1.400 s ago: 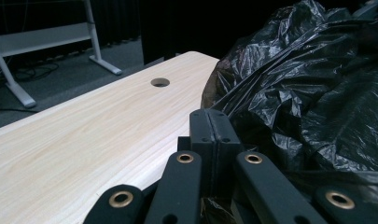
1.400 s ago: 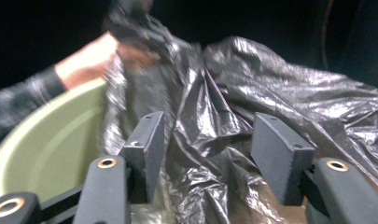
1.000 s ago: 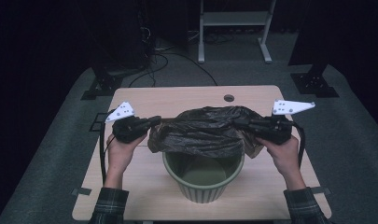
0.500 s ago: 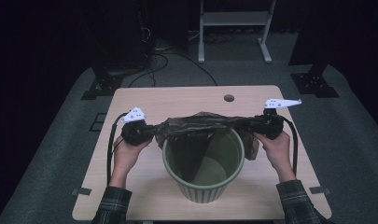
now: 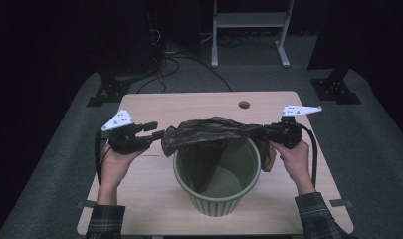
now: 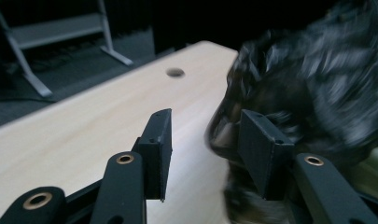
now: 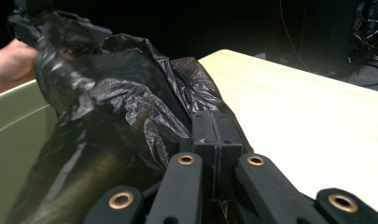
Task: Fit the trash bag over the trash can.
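A crumpled black plastic bin bag (image 5: pixel 216 130) is stretched across the mouth of a ribbed pale-green round plastic bin (image 5: pixel 216 191), with part of it hanging down inside the bin. The bin stands on the light wooden table (image 5: pixel 189 107), near the person's edge.

The right tool (image 5: pixel 271 133), at the bin's right rim, is clamped tight on the bag's edge; the right gripper view shows its pads pressed together on the film. The left tool (image 5: pixel 156 133), just left of the bin, has just been opening its jaws: the pads stand apart, the bag's left end lying beside one pad but not pinched.

The step in hand looks like lining the bin. The next move likely calls for the left tool to retake the bag's rim lower down and pull it over the bin's left edge, while the right keeps tension.
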